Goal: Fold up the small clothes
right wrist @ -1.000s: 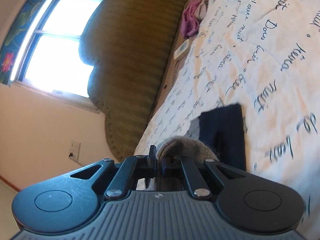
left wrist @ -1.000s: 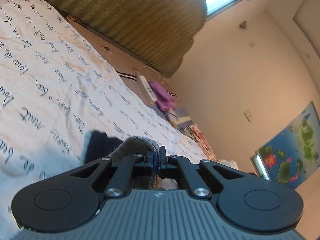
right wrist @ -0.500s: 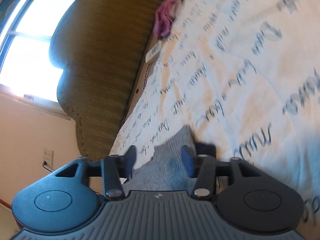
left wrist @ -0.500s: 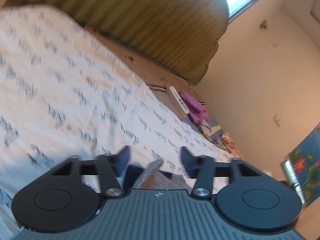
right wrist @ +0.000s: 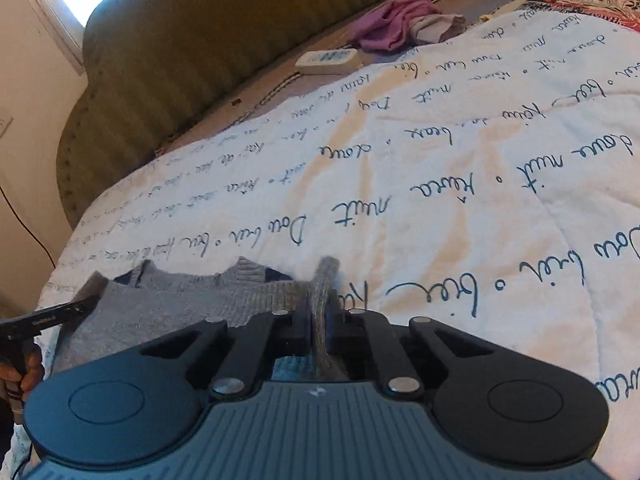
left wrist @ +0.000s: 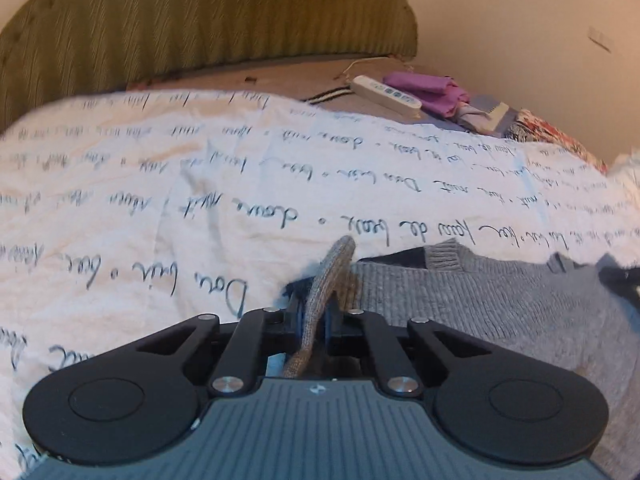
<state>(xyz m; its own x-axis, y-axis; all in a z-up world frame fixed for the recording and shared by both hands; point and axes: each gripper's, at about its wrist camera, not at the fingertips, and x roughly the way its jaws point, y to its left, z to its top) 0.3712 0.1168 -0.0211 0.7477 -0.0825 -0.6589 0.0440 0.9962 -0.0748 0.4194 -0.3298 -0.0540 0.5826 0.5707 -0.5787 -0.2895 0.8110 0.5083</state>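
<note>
A small grey knitted sweater (left wrist: 500, 300) with a dark blue lining lies on the white quilt. In the left wrist view it spreads to the right of my left gripper (left wrist: 314, 316), which is shut on a fold of its edge. In the right wrist view the sweater (right wrist: 168, 304) spreads to the left of my right gripper (right wrist: 318, 316), which is shut on another fold of its edge. The left gripper's body (right wrist: 44, 316) shows at the left edge of the right wrist view.
The white quilt (left wrist: 200, 200) with blue handwriting covers the bed. A green padded headboard (left wrist: 200, 20) stands behind. A white power strip (left wrist: 386, 96), purple clothes (left wrist: 432, 90) and a flowered cloth (left wrist: 548, 136) lie at the bed's far edge.
Both grippers were shut on the sweater, opened half a second ago, and are now shut again on new folds of its edge. The sweater now lies spread flat between them.
</note>
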